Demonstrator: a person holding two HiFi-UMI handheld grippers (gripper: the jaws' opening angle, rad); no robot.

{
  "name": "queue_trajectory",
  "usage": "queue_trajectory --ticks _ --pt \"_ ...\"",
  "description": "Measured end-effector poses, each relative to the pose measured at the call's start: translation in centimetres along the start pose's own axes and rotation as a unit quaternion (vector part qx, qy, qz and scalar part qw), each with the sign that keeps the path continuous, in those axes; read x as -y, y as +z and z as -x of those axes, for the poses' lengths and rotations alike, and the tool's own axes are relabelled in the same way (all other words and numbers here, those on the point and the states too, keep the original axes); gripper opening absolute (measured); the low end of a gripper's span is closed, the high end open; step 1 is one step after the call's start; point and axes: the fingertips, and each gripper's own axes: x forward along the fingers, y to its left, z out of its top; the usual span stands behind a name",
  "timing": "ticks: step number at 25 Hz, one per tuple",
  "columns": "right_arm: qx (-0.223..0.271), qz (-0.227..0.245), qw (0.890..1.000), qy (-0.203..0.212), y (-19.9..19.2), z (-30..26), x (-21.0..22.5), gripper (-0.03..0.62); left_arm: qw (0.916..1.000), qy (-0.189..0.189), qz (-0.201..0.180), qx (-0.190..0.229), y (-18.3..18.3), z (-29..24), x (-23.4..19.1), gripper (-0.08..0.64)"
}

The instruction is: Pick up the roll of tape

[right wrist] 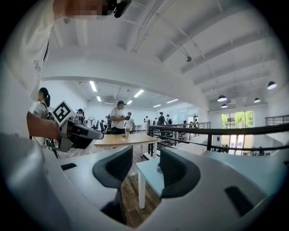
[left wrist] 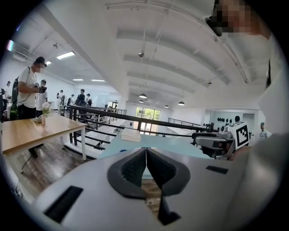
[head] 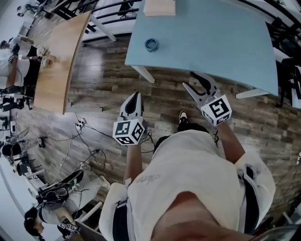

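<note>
The roll of tape [head: 151, 44], a small blue-grey ring, lies flat near the left edge of the light blue table [head: 211, 37] in the head view. Both grippers hang over the wooden floor short of the table, well apart from the tape. My left gripper [head: 136, 95] points toward the table's near left corner, and its jaws [left wrist: 146, 152] are pressed together with nothing between them. My right gripper [head: 192, 80] is at the table's front edge, its jaws [right wrist: 146, 159] apart and empty. The table's corner [right wrist: 151, 173] shows through the gap.
A cardboard box [head: 159, 7] sits at the blue table's far edge. A long wooden table [head: 61, 61] stands to the left, with people beside it. Cables and a power strip [head: 80, 124] lie on the floor at the left. A black railing [left wrist: 135, 119] runs behind the tables.
</note>
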Motion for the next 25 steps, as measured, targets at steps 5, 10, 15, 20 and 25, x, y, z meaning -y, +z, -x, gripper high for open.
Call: queue_trajectory --ticks 5,10,15,20,25 --pt "-0.014 -0.006 1.000 0.016 -0.6 -1.4 1.6 0.189 0.9995 0.019 0.018 0.019 1.2 -1.9 -0.8 0.020" --pt "-0.030 -0.011 0.999 0.025 -1.0 -3.4 1.9 0.190 0.9990 0.035 0.024 0.015 1.0 -2.5 -2.8 0.020" --pt "-0.051 -0.009 0.998 0.027 -1.2 -6.5 1.2 0.189 0.9989 0.043 0.015 0.007 1.1 -3.7 -6.3 0.020" --pt "-0.063 -0.005 0.998 0.013 -0.8 -10.0 1.8 0.190 0.9996 0.026 0.010 0.003 1.7 -6.5 -9.3 0.020" --pt "-0.074 0.005 0.997 -0.009 0.8 -14.5 2.6 0.190 0.9999 0.003 -0.010 0.006 3.7 -9.3 -12.7 0.020"
